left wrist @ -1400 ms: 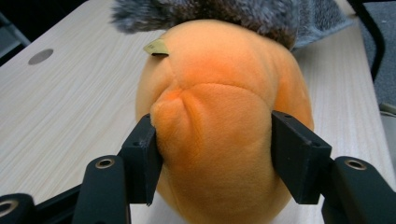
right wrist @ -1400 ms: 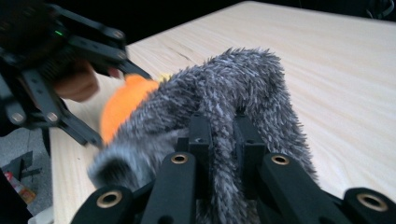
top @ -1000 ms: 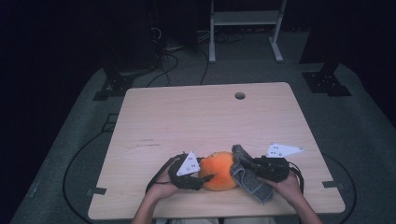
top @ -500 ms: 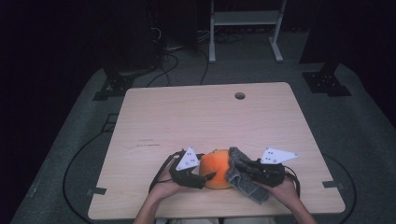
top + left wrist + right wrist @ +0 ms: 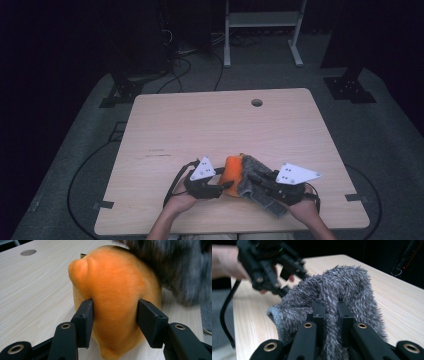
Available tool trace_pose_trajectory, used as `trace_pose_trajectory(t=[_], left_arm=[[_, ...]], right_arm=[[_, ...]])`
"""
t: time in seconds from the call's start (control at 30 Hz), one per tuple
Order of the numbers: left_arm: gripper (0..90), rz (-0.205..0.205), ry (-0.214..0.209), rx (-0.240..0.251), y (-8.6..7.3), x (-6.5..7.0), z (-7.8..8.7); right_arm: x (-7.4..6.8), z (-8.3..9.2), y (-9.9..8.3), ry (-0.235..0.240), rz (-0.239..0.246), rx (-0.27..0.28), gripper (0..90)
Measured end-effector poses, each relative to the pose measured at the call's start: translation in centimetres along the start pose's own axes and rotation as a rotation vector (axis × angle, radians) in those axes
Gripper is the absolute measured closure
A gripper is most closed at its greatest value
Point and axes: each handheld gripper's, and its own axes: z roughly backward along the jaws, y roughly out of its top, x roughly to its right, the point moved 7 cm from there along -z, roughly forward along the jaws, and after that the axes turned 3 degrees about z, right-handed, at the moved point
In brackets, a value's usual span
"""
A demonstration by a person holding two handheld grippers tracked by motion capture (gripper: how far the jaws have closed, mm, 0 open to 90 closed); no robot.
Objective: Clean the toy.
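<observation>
left gripper (image 5: 113,323) clamped on the orange plush (image 5: 115,305), pads pressed into its soft flanks — jaws just closed after a brief widening, cushion between them. right gripper (image 5: 330,315) pinched tight on a fold of the grey fuzzy cloth (image 5: 337,290), pile bulging out either side. both near the front edge of the table (image 5: 200,125), orange plush (image 5: 232,172) standing on the wood between the two tools, grey fuzzy cloth (image 5: 252,185) draped against its right side and trailing toward the person. probably held so: one tool steadying the orange piece while the other peels or drags the furry cover off it.

against the earlier high view: orange piece now narrower and more upright, less of a round mound; cloth drawn further to the right and nearer the person, right tool shifted a little; left one barely moved.
</observation>
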Motion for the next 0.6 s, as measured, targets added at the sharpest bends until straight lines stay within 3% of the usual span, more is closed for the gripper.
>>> trace_pose_trajectory(t=[0.07,0.23,0.37,0.43,0.5,0.6], left_arm=[[47.7,0.006,-0.002,0.004,0.0,0.0,0.0],[46.2,-0.001,0.027,0.002,0.1,0.0,-0.4],[44.0,0.0,-0.003,0.013,0.2,0.1,-0.2],[33.0,0.03,-0.003,0.017,0.2,0.0,-0.4],[24.2,0.063,0.021,-0.018,0.1,0.0,-1.0],[32.1,0.036,0.038,0.002,0.4,0.3,-1.1]], right_arm=[[0.1,-0.5,-0.5,-0.016,0.026,-0.016,79.3],[1.7,0.1,-1.3,-0.041,-0.034,-0.011,79.1],[1.9,0.2,-1.6,-0.026,-0.059,-0.014,79.2],[1.9,0.1,-1.6,-0.023,-0.068,-0.012,79.2],[1.5,0.0,-1.6,0.002,-0.063,-0.014,79.2],[1.3,0.0,-1.5,-0.03,-0.026,-0.035,79.2]])
